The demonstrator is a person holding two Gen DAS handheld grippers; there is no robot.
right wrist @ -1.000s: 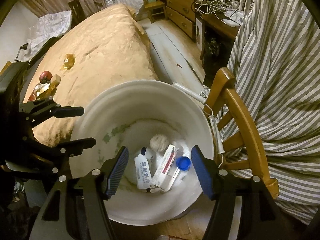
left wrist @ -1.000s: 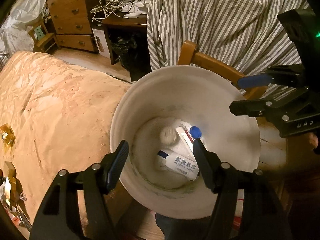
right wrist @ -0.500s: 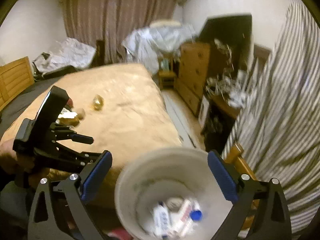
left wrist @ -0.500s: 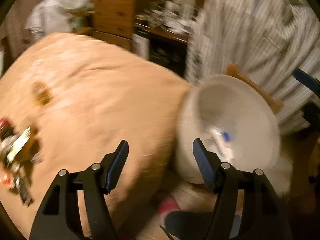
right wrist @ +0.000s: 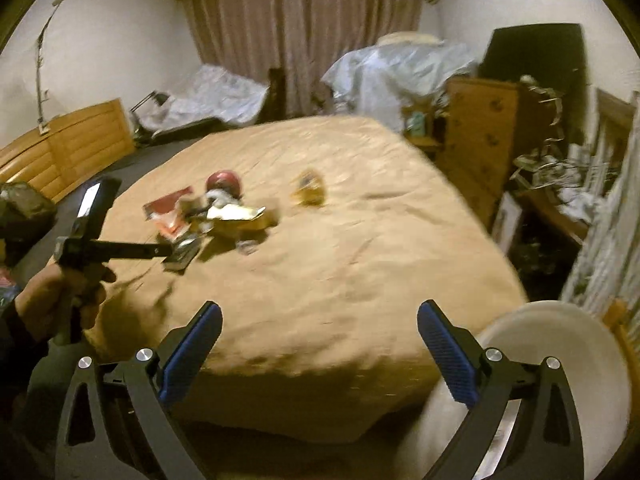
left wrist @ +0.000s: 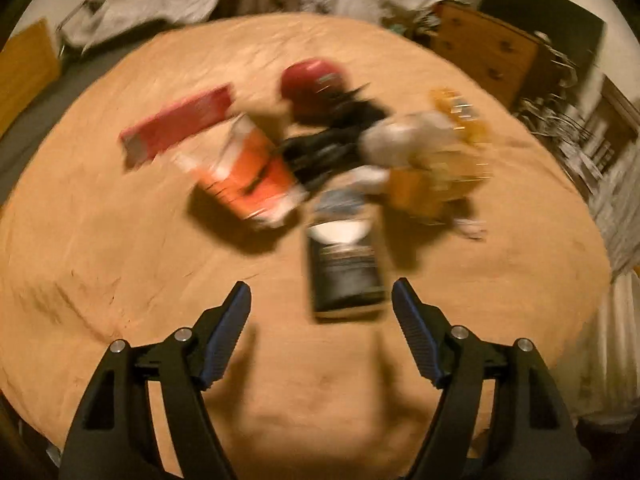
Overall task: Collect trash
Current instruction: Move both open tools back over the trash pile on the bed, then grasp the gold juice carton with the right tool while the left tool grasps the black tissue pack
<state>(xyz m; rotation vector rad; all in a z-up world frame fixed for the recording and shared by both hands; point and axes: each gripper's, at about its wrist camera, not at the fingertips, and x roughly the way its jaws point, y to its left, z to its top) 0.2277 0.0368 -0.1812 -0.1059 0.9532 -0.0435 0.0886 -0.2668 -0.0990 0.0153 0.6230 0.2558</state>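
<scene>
Left tool (left wrist: pixel 321 307): we found it empty, jaws opening over the blurred dark flat packet (left wrist: pixel 345 268), presumably next pickup.
Right tool (right wrist: pixel 319 322): jaws wide apart, empty, beside the white plastic bucket (right wrist: pixel 560 344).
Tan bedspread (right wrist: pixel 340 240): carried remaining litter.

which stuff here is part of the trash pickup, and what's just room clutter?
Job:
- litter pile on the bed: dark box, orange packet, red wrapper, red cap, yellow wrapper
- white bin
- left gripper, jaws opening, nothing between
- right gripper, open, empty

Lying about:
- dresser
- curtains
- headboard
</scene>
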